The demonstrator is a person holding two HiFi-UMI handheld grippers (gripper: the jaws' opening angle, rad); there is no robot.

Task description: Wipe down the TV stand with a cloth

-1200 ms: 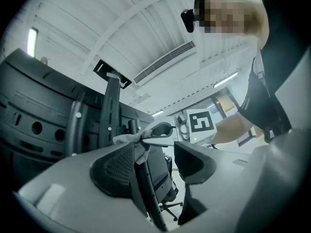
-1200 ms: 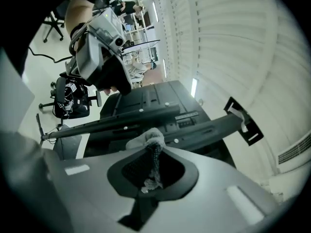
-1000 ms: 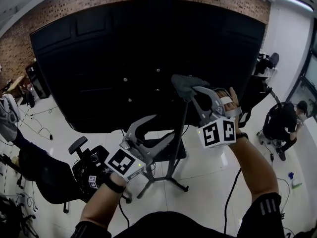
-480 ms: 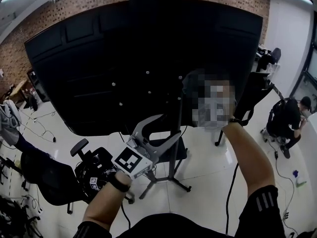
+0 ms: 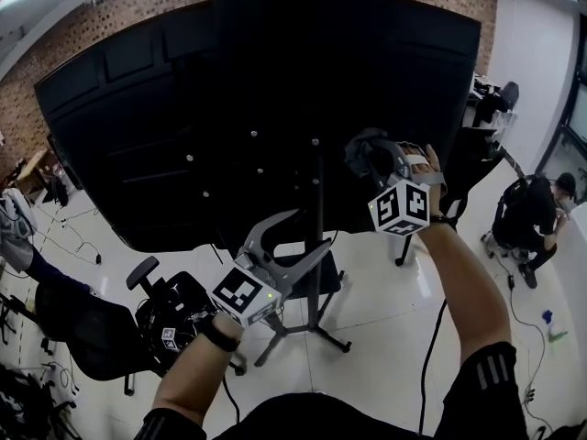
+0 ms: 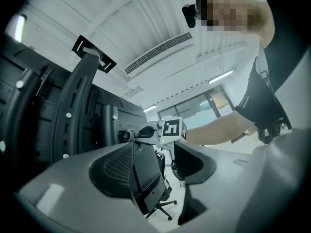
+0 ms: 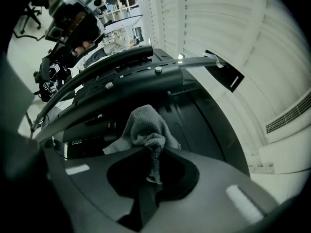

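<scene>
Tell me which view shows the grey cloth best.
The right gripper view: the cloth fills the centre, pinched in the right gripper's shut jaws. In the head view the cloth is a small bunch; in the left gripper view, a distant scrap.

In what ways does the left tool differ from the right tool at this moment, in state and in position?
The right tool is shut on a grey cloth; the left tool stands open with nothing between its jaws. In the head view, the right tool is higher, in front of the black TV back; the left tool is lower, near the stand's pole. Both are grey and of the same build.
</scene>
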